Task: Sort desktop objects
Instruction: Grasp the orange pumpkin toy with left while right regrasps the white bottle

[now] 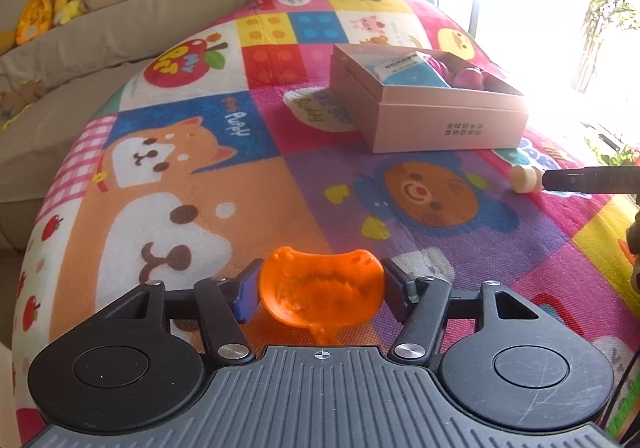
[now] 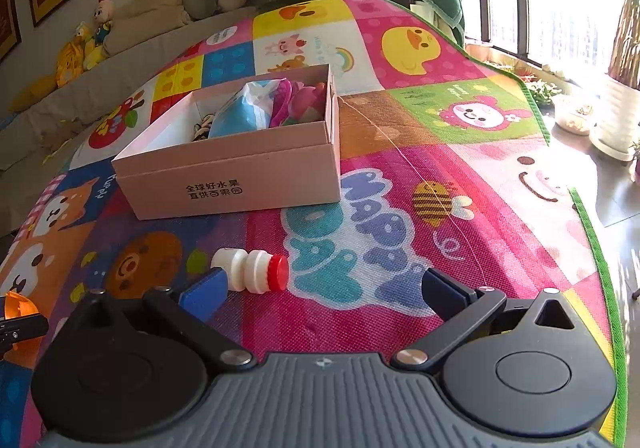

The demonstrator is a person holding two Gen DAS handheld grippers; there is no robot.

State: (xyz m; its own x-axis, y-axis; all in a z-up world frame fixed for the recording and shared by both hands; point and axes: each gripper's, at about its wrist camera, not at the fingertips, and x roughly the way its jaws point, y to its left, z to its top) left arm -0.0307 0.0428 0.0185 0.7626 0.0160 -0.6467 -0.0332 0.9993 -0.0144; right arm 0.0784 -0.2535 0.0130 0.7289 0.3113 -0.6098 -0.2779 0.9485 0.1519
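Observation:
My left gripper point(image 1: 320, 294) is shut on an orange plastic scoop-shaped toy point(image 1: 320, 294), held low over the play mat; the toy also shows at the left edge of the right wrist view point(image 2: 16, 308). My right gripper point(image 2: 320, 294) is open and empty. A small white bottle with a red cap point(image 2: 252, 271) lies on its side on the mat just ahead of its left fingertip; it also shows in the left wrist view point(image 1: 525, 179). The pink cardboard box point(image 1: 448, 127) point(image 2: 232, 183) stands open further ahead and holds a blue packet point(image 2: 240, 111) and pink toys point(image 2: 304, 99).
A colourful cartoon play mat point(image 1: 200, 187) point(image 2: 440, 167) covers the surface. A beige sofa point(image 1: 100, 35) with plush toys stands at the back left. Potted plants point(image 2: 616, 115) and a bright window are on the right, past the mat's green edge.

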